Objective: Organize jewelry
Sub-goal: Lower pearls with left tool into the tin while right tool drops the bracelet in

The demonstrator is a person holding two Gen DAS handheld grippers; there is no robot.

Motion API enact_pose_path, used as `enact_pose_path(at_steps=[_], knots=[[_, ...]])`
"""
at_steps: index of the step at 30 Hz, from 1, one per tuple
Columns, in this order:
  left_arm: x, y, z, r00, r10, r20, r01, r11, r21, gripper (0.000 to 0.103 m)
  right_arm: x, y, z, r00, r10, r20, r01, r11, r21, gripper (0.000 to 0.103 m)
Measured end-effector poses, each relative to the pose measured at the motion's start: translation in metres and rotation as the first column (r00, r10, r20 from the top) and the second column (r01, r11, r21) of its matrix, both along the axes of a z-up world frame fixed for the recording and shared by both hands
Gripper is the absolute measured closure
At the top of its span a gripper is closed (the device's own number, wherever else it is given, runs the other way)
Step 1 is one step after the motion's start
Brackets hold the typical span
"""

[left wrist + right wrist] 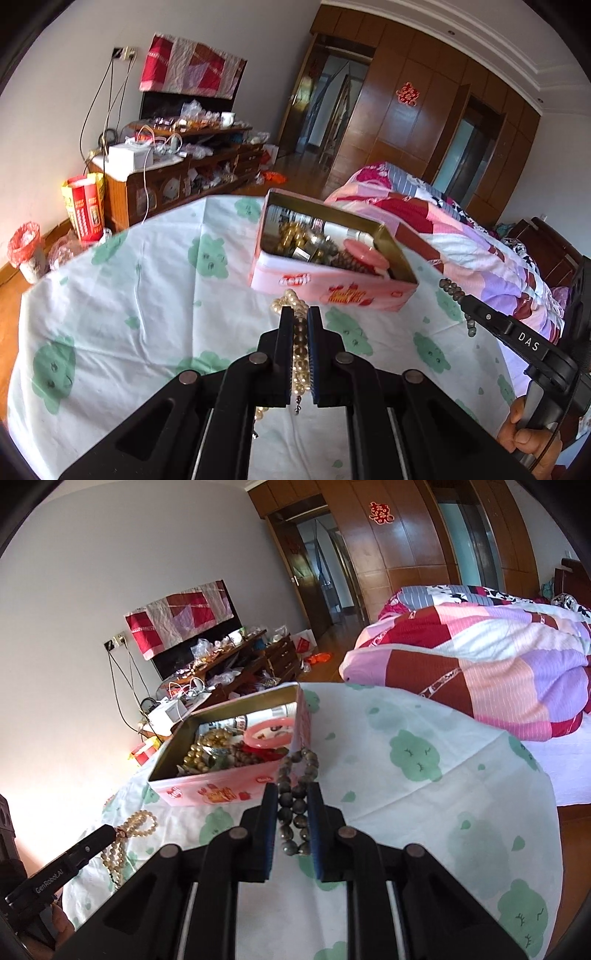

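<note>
Two tools are loaded at once: the left tool [301,321] is clamped narrow on a pearl strand [300,354], and the right tool [293,801] is closed on a dark bead bracelet [297,805], both strands running lengthwise between the pads; the step in hand appears to be delivery into the tin [402,258].

1. Location: the tin stands open on the cloth-covered surface [147,295], at 12 o'clock of the left tool and at 11 o'clock of the right tool in their own views; it already holds gold beads [207,749], brown beads, a pink bangle [269,734] and a white tube.
2. Clearance: the loose ends of both strands hang below the pads; raise each tool until the lowest bead clears the near rim, or it may catch on the wall and tip the tin.
3. Sequence: deliver one strand at a time; the tools sit near each other and could tangle strands if both cross the rim together.
4. Release: bring the tool over the middle of the tin, lower until the hanging end rests on the contents, then open; dropping from height risks beads spilling over the rim.
5. Check: confirm no bead lies draped over the wall before withdrawing.
</note>
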State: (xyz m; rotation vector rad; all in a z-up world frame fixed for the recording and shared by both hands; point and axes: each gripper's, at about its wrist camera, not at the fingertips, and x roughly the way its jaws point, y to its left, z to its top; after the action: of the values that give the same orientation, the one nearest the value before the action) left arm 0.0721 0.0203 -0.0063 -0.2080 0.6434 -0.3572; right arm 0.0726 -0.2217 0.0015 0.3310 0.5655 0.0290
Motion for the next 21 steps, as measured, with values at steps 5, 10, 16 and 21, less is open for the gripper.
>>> enact_pose_path(at_steps=[5, 10, 16, 21], knots=[[0.007, -0.007, 0.015, 0.999, -0.011, 0.046, 0.010, 1.000, 0.009, 0.097, 0.003, 0.003, 0.016, 0.999, 0.014, 0.035, -0.014, 1.000, 0.009, 0.084], [0.024, -0.021, 0.024, 0.997, -0.019, 0.075, 0.016, 0.999, 0.033, 0.097, 0.013, 0.010, 0.029, 0.997, 0.018, 0.073, -0.018, 1.000, 0.002, 0.084], [0.040, -0.036, 0.031, 0.992, -0.042, 0.116, 0.035, 0.997, 0.065, 0.097, 0.032, 0.016, 0.032, 0.996, 0.023, 0.090, -0.023, 1.000, -0.002, 0.084], [0.056, -0.044, 0.034, 0.989, -0.053, 0.138, 0.043, 0.996, 0.073, 0.097, 0.048, 0.018, 0.030, 0.995, 0.019, 0.094, -0.019, 1.000, 0.003, 0.084]])
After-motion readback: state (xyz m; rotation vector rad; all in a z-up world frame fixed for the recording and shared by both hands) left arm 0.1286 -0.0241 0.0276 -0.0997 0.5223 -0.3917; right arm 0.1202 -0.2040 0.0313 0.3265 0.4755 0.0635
